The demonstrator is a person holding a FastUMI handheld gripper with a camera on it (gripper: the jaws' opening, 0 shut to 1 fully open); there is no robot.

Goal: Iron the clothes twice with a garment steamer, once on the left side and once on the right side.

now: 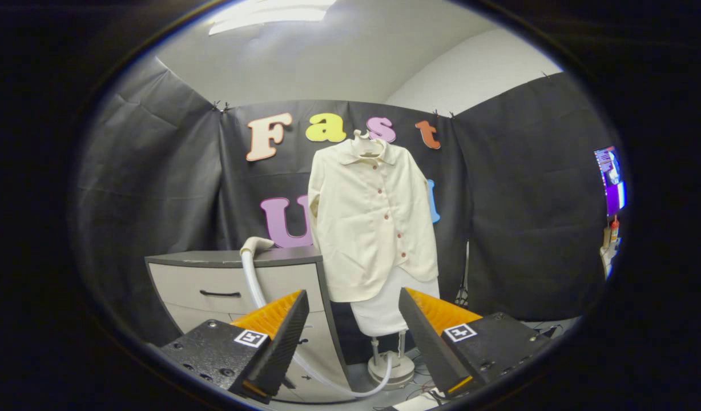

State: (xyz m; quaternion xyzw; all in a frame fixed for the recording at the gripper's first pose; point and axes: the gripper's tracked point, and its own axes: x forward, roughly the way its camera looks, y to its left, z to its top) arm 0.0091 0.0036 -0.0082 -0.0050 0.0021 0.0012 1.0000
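- Grey drawer cabinet (230, 285) stands beyond the left finger, steamer head (256, 244) resting on its top
- White hose (253, 285) runs down to the steamer base (391, 368)
- Gripper (353, 319) fingers spread, holding nothing
- Cream shirt (373, 217) hangs beyond them on a stand

a recording booth: black cloth walls (156, 188), drawer cabinet (236, 285).

One cream shirt (373, 220) hangs on one hanger (366, 138). One steamer hose (253, 274) is there, with one steamer base (391, 368), one drawer cabinet (236, 285) showing one handle (220, 294), and one gripper (353, 328), its two fingers spread apart with nothing between them.
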